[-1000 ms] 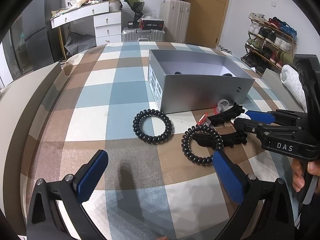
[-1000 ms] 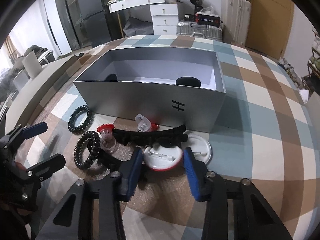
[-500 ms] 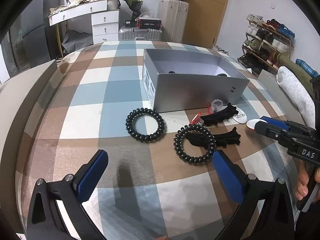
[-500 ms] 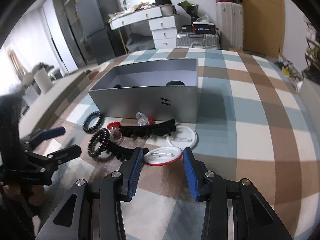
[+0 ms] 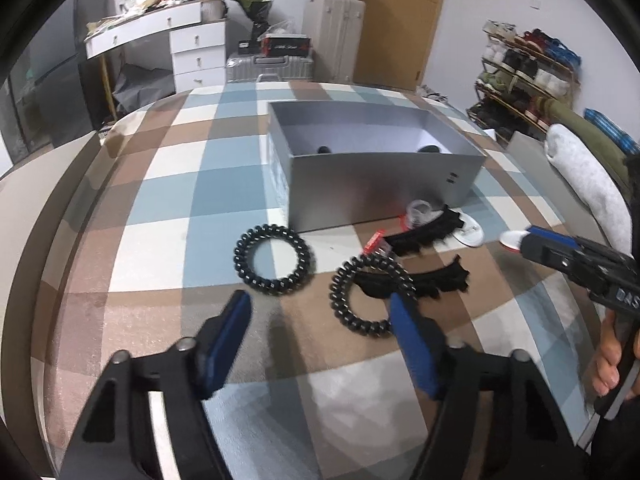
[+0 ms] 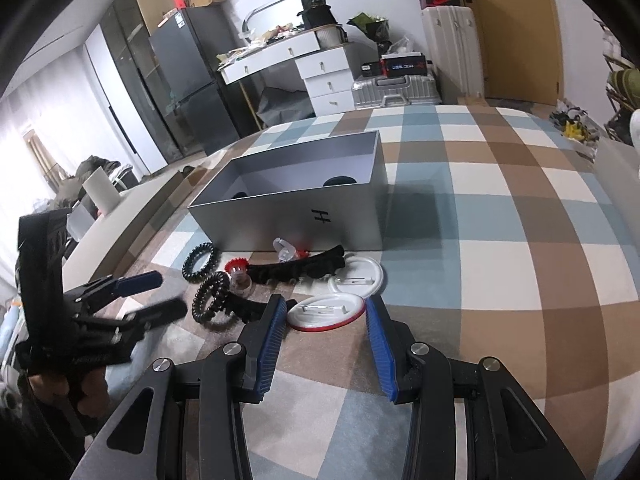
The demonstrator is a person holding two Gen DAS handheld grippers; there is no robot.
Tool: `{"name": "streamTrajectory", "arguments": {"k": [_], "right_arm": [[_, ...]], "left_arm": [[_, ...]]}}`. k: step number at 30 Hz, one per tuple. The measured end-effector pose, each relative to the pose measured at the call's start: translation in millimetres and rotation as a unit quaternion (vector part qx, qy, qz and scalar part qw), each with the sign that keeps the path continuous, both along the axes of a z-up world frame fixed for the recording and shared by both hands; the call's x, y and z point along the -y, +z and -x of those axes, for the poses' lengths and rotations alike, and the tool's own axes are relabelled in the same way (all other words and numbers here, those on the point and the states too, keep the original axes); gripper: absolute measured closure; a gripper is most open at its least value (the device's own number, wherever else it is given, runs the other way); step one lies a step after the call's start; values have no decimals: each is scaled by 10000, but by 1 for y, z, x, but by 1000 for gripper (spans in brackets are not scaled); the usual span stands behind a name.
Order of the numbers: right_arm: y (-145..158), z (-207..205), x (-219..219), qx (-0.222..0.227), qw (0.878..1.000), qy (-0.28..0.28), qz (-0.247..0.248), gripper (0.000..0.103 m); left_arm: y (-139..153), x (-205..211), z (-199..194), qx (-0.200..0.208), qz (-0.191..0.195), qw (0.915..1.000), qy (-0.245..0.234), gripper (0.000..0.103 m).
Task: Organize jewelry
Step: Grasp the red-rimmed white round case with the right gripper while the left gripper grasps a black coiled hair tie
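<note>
left gripper (image 5: 320,312) hangs over the checked cloth (image 5: 160,240) with its blue pads apart and nothing between them; its jaws have just been closing. right gripper (image 6: 326,320) is parted too, also empty, with the red-rimmed white disc (image 6: 326,312) lying on the cloth just beyond its tips, not pinched.

most of the sorting looks undone. just past the left gripper lie two black spiral hair ties, the nearer hair tie (image 5: 370,294) overlapping a black toothed clip (image 5: 424,280), the other hair tie (image 5: 274,258) on its own to the left. beyond them sit a second black clip (image 5: 426,230), a small clear piece with a red cap (image 6: 238,274), another clear piece (image 5: 418,212) and a plain white disc (image 6: 356,278), all loose on the cloth, in front of the grey box (image 5: 380,192). inside the box only two dark shapes show above the wall, so i judge little has gone in; what they are i cannot tell.

writing: "das" on the right gripper's body in the left view, and a black h-like mark on the box's front wall. small print on the box's end is too blurred to read. the far boxes' labels are unreadable too.
</note>
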State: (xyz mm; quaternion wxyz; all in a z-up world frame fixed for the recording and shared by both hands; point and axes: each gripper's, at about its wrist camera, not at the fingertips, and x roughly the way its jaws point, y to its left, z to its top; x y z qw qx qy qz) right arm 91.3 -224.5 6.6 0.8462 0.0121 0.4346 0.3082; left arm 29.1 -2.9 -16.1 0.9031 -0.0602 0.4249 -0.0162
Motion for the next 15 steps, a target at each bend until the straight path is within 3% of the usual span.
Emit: {"name": "streamTrajectory", "arguments": {"k": [1, 3, 10, 12, 15], "right_arm": [[0, 0, 1, 3, 10000, -9, -5, 63], [1, -1, 3, -24, 10000, -24, -51, 63], [5, -1, 8, -20, 9999, -49, -150, 63], [5, -1, 8, -25, 9999, -59, -159, 63], [5, -1, 8, -22, 9999, -53, -159, 63]], "left_arm": [[-2, 0, -3, -63, -58, 10000, 47, 44], [-5, 3, -8, -195, -202, 9996, 64, 60], [-11, 9, -13, -342, -327, 9988, 81, 71], [-11, 11, -14, -350, -300, 9989, 11, 85], [-11, 12, -14, -382, -168, 9991, -29, 91]]}}
